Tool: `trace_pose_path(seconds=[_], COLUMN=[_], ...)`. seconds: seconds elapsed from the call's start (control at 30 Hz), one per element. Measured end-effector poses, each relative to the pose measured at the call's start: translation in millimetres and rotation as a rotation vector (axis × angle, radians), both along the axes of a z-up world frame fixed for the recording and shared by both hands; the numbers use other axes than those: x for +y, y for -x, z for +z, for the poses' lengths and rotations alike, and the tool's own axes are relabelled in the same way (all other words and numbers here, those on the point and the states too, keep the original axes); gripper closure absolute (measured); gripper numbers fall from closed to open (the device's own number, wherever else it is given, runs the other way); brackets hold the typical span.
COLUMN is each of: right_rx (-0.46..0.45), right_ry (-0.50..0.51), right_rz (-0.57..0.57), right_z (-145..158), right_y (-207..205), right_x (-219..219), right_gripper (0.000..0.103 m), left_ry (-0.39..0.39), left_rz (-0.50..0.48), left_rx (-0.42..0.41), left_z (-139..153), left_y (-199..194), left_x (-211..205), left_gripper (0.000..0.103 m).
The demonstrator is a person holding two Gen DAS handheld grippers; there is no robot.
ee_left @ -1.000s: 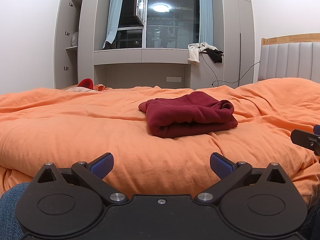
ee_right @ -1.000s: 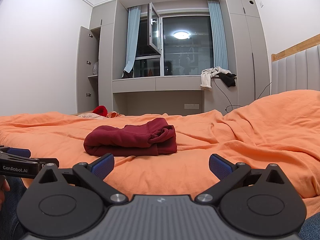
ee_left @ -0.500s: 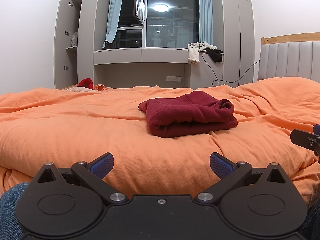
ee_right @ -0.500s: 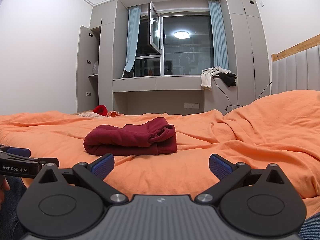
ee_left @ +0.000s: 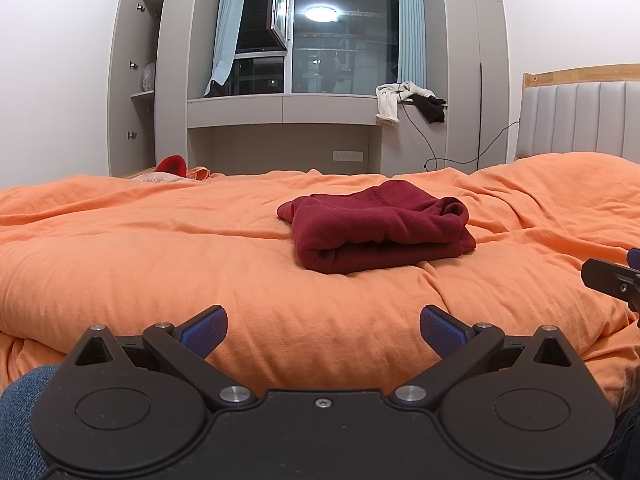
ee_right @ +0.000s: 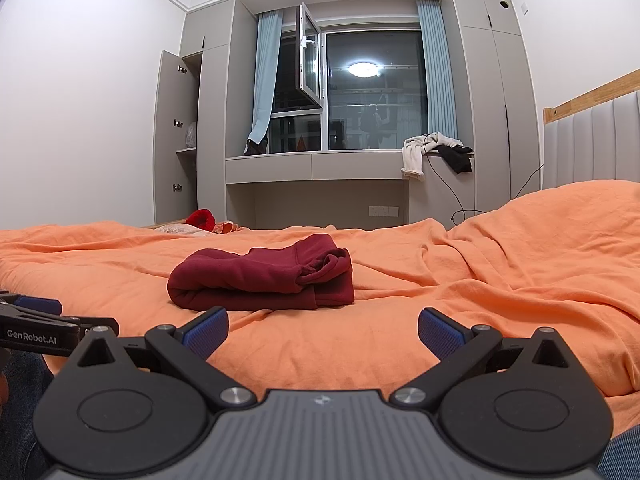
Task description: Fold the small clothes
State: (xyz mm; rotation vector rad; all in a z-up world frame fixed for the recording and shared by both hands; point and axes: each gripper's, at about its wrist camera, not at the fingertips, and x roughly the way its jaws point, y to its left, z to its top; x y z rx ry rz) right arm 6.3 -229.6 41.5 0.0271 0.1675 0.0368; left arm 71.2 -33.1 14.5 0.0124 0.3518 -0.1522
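Both claws, left (ee_left: 323, 330) and right (ee_right: 323, 330), apart, empty; maroon garment (ee_left: 378, 226) folded, far side hidden.

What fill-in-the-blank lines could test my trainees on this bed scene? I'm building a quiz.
1. The dark red garment lies ____ on the orange blanket.
2. Both the left claw and the right claw are ____.
3. Neither claw ____ the garment.
4. White and black clothes hang off the ledge under the ____.

Missing words: folded; open; touches; window
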Motion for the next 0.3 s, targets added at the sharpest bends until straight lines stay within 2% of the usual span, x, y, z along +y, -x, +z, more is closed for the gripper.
trace_pose_path(seconds=[0.3], right_rx=[0.002], right_ry=[0.003], right_rz=[0.002], right_z=[-2.8], right_y=[0.6], right_x=[0.5], right_gripper=[0.0], left_ry=[0.017], left_rz=[-0.008], left_rx=[0.034], left_z=[-4.6], left_y=[-2.7], left_x=[7.6], left_gripper=[0.001])
